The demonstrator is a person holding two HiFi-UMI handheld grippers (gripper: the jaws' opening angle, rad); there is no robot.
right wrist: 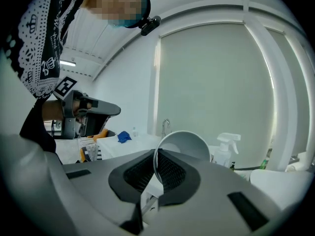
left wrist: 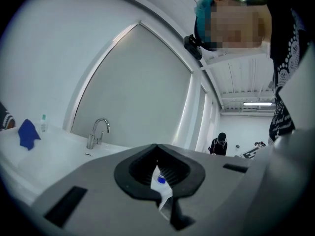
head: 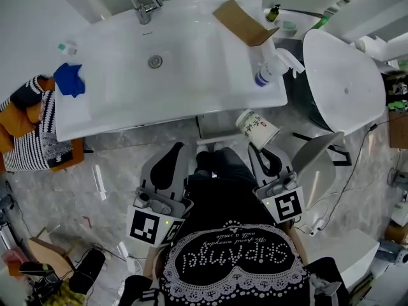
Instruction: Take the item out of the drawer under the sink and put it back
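Paper cup (head: 256, 127): white, tapered, dark print on its wall, lying on its side with the open mouth toward the right gripper (head: 260, 149). That gripper's ribbed black pads are pinched on the thin rim, one pad inside the mouth and one outside. The cup hangs clear of the sink (head: 191, 69), just off its front edge at about 4 o'clock from the drain.

Left gripper (head: 173, 148): tips closed together, nothing between them, level and pointing at the sink front.

Sink: glossy white one-piece top. Chrome faucet (head: 143, 4) at 12 o'clock. Crumpled blue cloth (head: 69, 80) at 9 o'clock. White spray bottle (head: 271, 69) at 3 o'clock. Brown cardboard piece (head: 245, 23) at 2 o'clock.

Floor (head: 115, 164): grey, marbled.
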